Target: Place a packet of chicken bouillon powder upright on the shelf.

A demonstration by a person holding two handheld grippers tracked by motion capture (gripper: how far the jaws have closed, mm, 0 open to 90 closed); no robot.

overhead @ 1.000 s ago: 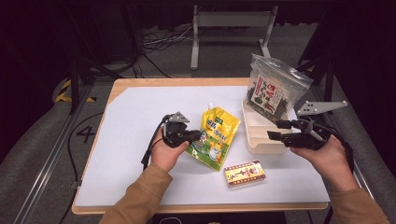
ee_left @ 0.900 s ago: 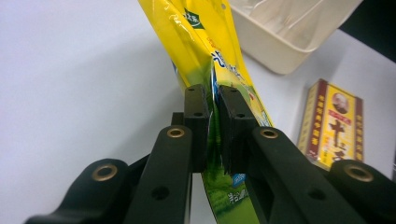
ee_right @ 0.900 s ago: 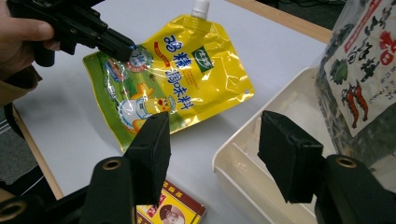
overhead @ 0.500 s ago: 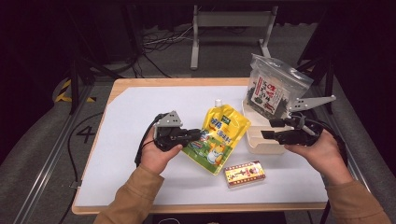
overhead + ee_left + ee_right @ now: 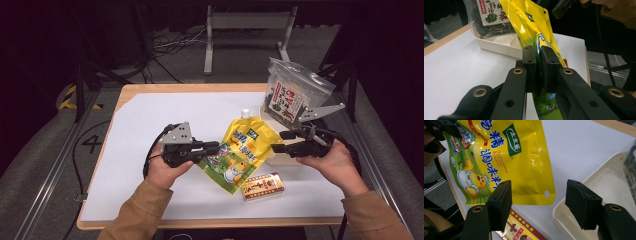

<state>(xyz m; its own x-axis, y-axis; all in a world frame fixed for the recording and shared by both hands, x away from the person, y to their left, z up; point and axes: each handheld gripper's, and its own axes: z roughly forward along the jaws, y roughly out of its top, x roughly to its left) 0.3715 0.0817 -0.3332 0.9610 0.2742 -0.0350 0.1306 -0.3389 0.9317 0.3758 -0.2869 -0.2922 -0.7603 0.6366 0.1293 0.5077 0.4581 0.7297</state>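
The left gripper point(image 5: 212, 148) clamps its jaws on the edge of the yellow pouch point(image 5: 243, 150), holding it lifted above the table point(image 5: 135, 125). The right gripper point(image 5: 281, 141), jaws wide apart and empty, hovers at the pouch's far corner, over the white tray point(image 5: 604, 182). A small box point(image 5: 262, 186) lies just below the pouch.

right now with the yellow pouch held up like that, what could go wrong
The left tool pinches only one edge of the yellow pouch, so it may slip or swing. The open right tool sits close by the white tray and could bump it, maybe toppling the seaweed bag.
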